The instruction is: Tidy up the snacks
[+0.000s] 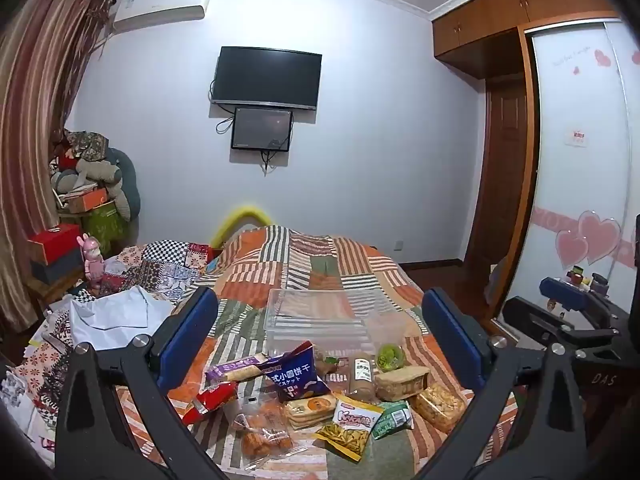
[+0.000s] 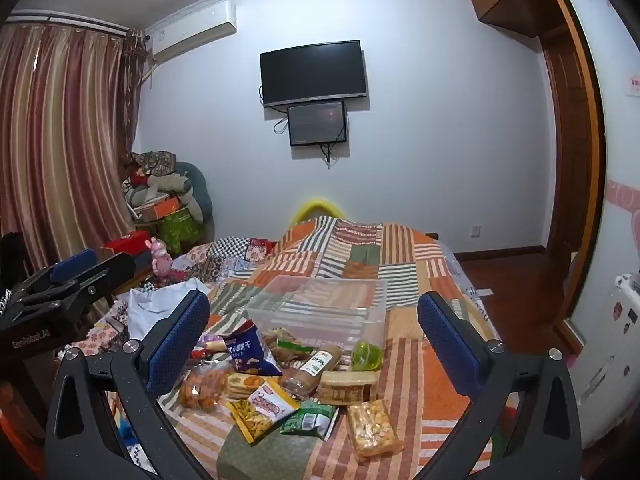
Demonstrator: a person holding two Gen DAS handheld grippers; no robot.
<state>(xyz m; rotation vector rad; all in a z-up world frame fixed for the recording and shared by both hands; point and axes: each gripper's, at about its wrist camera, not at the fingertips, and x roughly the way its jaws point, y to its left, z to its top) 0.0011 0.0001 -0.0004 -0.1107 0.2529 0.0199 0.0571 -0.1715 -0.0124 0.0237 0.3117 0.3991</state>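
Lying in a loose heap on the patchwork bed, the snacks are mixed packets: a blue biscuit bag, a yellow-and-white chip bag, and clear wraps of orange pieces. From the left wrist they sit low between the left gripper's wide-apart jaws, nothing held, in front of an empty clear bin.

From the right wrist, the heap lies between the right gripper's spread, empty jaws. A brown cracker sleeve runs diagonally toward the bin.
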